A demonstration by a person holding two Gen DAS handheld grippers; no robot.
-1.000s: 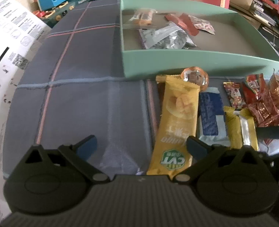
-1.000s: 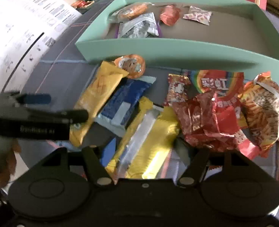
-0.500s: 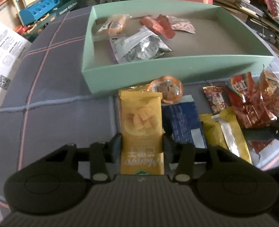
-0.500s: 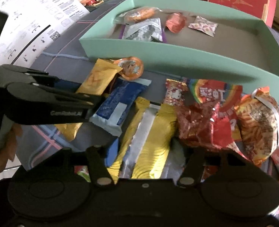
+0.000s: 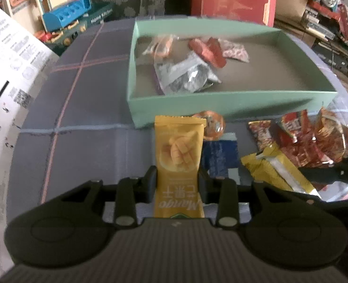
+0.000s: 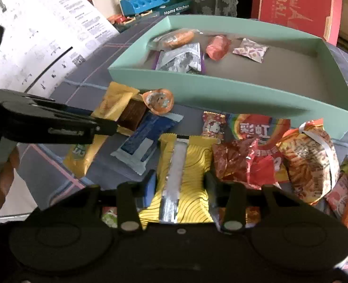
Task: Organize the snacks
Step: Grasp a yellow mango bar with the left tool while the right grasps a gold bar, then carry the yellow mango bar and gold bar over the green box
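My left gripper (image 5: 176, 184) has its jaws closing, and the pads press on a yellow mango snack packet (image 5: 178, 151). The packet's far end points at the mint-green box (image 5: 221, 105). In the right wrist view the left gripper (image 6: 108, 123) holds this mango packet (image 6: 113, 102) from the left. My right gripper (image 6: 180, 186) also has its jaws closing, pads against a gold wavy-patterned packet (image 6: 193, 165) with a silver strip. The green box (image 6: 221, 92) lies behind and holds a silver packet (image 6: 181, 59), a red one and others.
On the plaid cloth lie a blue packet (image 6: 148, 132), a round orange jelly cup (image 6: 158, 100) and a heap of red and orange snack bags (image 6: 280, 162) at the right. A white printed sheet (image 6: 44, 40) lies left. Toys and a red carton stand behind.
Both grippers went from wide apart to closed in on their packets, the left on the mango one, the right on the gold one. Both rose slightly, and the mango packet's far end lifted.
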